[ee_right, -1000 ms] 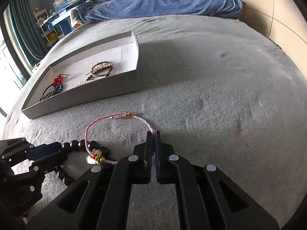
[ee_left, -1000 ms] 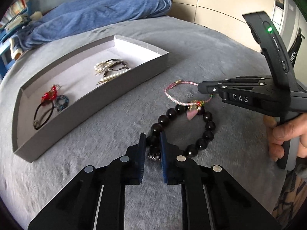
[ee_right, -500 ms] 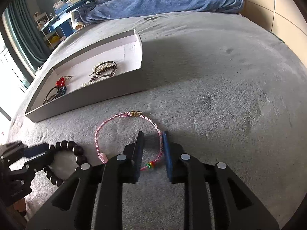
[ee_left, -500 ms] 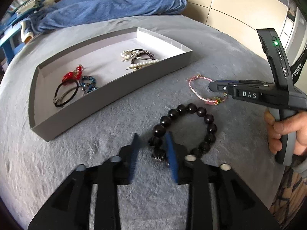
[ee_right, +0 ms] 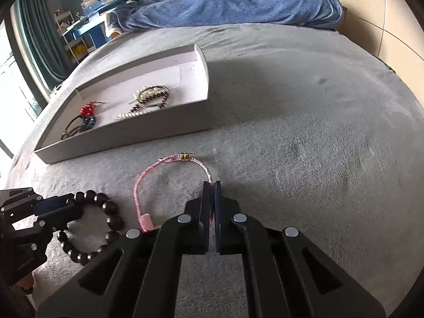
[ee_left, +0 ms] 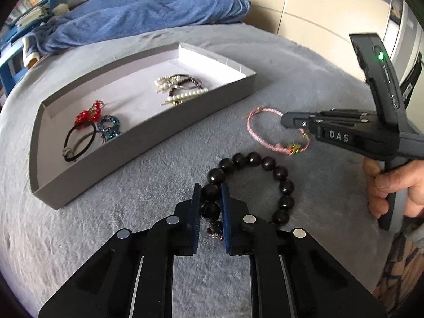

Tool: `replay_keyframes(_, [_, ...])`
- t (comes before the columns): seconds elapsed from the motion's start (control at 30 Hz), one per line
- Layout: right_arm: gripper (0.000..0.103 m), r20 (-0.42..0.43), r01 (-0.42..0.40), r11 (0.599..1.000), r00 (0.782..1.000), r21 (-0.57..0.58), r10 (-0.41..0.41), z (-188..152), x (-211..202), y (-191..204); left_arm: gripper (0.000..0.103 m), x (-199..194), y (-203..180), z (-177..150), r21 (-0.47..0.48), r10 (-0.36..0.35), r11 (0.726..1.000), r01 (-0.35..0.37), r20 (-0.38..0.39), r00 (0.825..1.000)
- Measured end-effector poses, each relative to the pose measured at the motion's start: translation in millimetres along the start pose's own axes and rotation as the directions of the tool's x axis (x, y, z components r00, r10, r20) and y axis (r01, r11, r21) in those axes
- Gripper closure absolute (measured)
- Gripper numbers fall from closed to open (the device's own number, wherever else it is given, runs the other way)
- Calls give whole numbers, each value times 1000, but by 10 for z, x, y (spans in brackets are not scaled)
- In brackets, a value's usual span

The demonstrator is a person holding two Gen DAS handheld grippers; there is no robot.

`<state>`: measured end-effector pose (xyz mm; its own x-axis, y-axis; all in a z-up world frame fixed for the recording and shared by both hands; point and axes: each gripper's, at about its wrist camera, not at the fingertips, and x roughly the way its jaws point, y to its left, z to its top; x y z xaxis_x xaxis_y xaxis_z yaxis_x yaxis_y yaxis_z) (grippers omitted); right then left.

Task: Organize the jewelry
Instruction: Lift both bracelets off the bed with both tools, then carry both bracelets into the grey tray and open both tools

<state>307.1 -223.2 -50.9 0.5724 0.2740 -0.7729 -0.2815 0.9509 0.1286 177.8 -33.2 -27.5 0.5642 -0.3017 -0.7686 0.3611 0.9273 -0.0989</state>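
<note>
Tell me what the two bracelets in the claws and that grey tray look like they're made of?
Black bead bracelet: round glossy beads with highlights, perhaps polished wood or stone; the left claw pinches it. Pink bracelet: thin braided cord, faintly shiny, with a gold-coloured metal clasp; the right claw grips it. Tray: matte grey with crisp folded corners, probably cardboard.

Left gripper (ee_left: pixel 210 193) is held low over the bed surface, jaws narrowed around beads of the black bead bracelet (ee_left: pixel 267 163), pads touching a bead on both sides. Right gripper (ee_right: pixel 212 185) is pointed forward and low, jaws pressed together on the pink cord bracelet (ee_right: pixel 169 159). Right hand (ee_left: pixel 389 185) is wrapped around its handle.
</note>
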Motion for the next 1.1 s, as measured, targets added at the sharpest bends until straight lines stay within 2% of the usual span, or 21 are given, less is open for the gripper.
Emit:
replay_keyframes(0.23, [100, 83, -37, 999, 996, -16, 38, 104, -277, 112, 88, -358, 57, 90, -27, -32, 999, 35, 88, 996])
replay_keyframes(0.5, [100, 151, -69, 997, 986, -45, 75, 228, -520, 299, 88, -714, 193, 294, -42, -22, 999, 31, 187, 982])
replay_keyframes(0.87, [100, 222, -126, 988, 965, -85, 142, 511, -742, 533, 88, -926, 467, 536, -71, 21, 997, -3, 255, 967])
replay_keyframes(1.1, [100, 219, -143, 985, 962, -101, 162, 692, -680, 626, 88, -898, 678, 733, -98, 31, 995, -4, 270, 962])
